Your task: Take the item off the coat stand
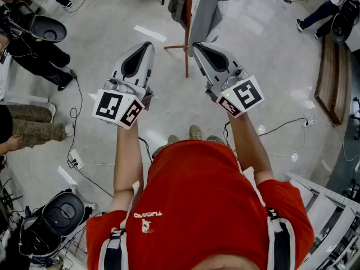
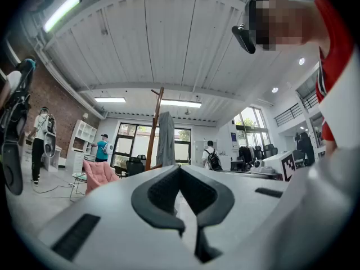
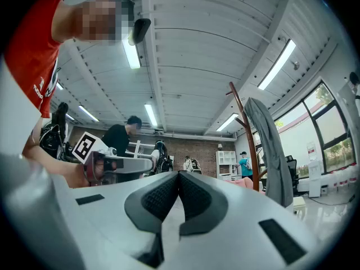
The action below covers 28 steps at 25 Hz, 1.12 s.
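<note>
Facing the wooden coat stand [image 1: 187,32], grey garment [image 1: 208,10] hanging on it, left hand-held gripper [image 1: 142,48] closed and empty, right hand-held gripper [image 1: 199,46] closed and empty, both near the stand

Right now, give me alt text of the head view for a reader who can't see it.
Seen from above, a person in a red shirt holds the left gripper and right gripper, both closed and empty, out toward a wooden coat stand with a grey garment hanging on it. Neither gripper touches it; cables trail over the pale floor.
</note>
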{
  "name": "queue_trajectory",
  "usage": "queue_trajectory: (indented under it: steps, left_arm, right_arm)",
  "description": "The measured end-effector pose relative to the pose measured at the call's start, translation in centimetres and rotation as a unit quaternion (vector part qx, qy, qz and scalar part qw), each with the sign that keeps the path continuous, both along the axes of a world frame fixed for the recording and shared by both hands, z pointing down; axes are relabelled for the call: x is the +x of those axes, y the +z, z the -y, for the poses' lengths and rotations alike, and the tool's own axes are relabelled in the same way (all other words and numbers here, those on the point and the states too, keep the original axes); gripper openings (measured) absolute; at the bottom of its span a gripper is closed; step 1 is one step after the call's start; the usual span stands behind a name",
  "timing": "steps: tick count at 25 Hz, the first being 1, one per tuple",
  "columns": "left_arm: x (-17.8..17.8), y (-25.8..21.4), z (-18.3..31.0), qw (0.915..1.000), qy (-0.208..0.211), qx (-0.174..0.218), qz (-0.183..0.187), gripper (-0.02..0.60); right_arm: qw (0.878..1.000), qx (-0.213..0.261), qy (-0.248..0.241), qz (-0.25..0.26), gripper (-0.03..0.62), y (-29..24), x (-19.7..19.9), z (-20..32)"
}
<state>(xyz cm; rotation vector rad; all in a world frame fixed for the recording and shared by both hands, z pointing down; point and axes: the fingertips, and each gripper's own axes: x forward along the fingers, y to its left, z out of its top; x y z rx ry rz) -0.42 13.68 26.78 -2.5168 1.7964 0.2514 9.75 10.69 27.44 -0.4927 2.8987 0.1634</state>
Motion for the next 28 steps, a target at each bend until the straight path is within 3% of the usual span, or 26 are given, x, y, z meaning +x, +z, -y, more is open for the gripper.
queue_trajectory:
  steps: [17, 28]
  left_arm:
    - [-4.9, 1.6, -0.2, 0.9996, 0.028, -0.002, 0.002, 0.009]
    - [-7.6, 3.8, 5.0, 0.9994, 0.029, -0.018, 0.009, 0.009]
  right_arm:
    - [0.999, -0.005, 0.025, -0.019, 0.025, 1.3, -4.2, -1.5]
    - [0.999, -0.006, 0.041, -0.024, 0.025, 2.5, -6.0, 4.0]
